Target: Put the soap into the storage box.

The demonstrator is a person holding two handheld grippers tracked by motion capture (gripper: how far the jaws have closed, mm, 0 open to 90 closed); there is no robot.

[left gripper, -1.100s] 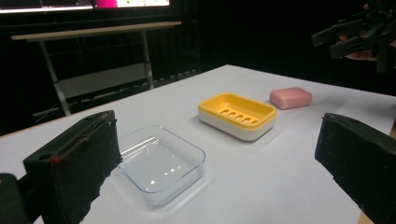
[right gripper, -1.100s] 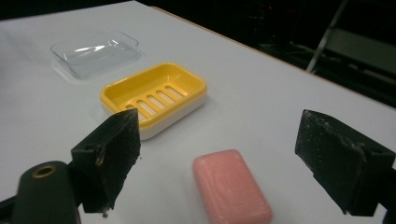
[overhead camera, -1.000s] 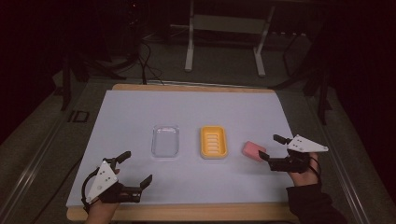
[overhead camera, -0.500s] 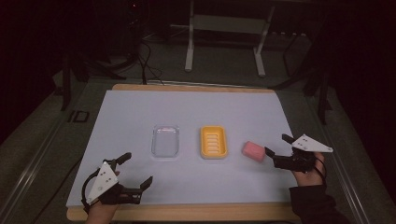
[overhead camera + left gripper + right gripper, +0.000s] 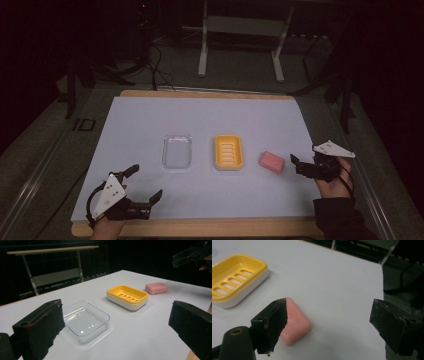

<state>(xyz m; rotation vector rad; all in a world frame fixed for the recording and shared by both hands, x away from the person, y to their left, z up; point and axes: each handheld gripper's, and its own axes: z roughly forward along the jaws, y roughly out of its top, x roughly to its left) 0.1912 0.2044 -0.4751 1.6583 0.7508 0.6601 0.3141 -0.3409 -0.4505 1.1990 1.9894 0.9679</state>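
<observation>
A pink soap bar (image 5: 272,161) lies on the white table sheet (image 5: 200,120), right of a yellow soap dish (image 5: 229,152) with a slotted floor. A clear plastic tray (image 5: 177,150) sits left of the dish. My right gripper (image 5: 296,165) is open, just right of the soap and pointing at it. In the right gripper view the soap (image 5: 295,325) lies beside the left jaw, untouched, with the dish (image 5: 234,280) beyond. My left gripper (image 5: 147,181) is open near the front left edge and holds nothing. Its view looks over the tray (image 5: 86,320), the dish (image 5: 127,297) and the soap (image 5: 156,288).
The table's wooden front edge (image 5: 200,229) runs close under both hands. Behind the table stands a metal frame (image 5: 240,45) with cables on the dark floor. Bare sheet lies behind and between the objects.
My right gripper has drawn back slightly from the soap, toward the near right. The soap, dish, tray and left gripper have stayed put.
</observation>
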